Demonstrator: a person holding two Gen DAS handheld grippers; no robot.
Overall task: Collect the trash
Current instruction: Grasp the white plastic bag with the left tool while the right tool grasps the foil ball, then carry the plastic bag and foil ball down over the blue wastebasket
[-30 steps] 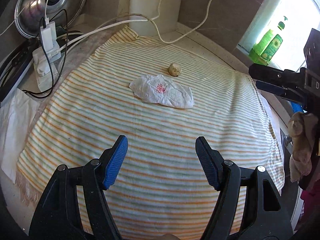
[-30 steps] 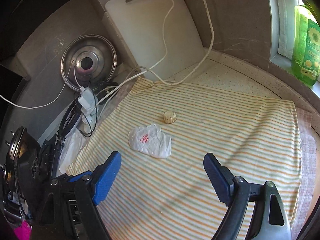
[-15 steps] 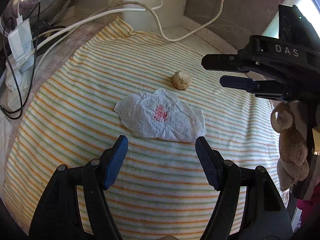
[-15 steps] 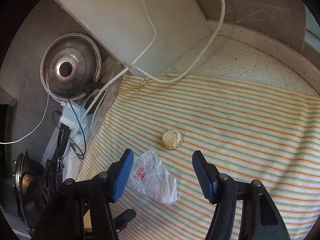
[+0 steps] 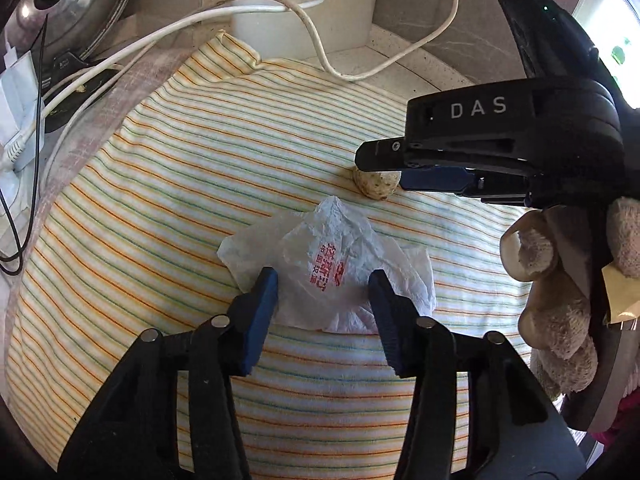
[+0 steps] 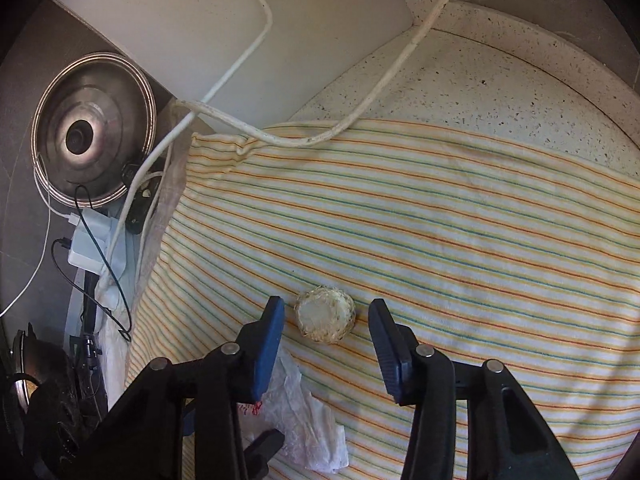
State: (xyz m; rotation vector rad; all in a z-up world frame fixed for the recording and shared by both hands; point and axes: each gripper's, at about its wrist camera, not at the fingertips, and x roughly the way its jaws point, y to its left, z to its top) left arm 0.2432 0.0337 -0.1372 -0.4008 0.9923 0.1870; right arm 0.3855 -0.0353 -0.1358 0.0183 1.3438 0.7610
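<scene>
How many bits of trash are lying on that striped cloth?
2. A crumpled white plastic bag lies between the left gripper's closing jaws; a small round corn-cob piece sits just beyond it, between the right gripper's closing jaws. Nothing seems hidden.

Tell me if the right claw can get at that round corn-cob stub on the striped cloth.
Probably yes. The right claw already straddles the cob stub, its jaws closing with gaps on both sides. Nothing lies between; the crumpled plastic bag sits beside it, clear of the stub.
</scene>
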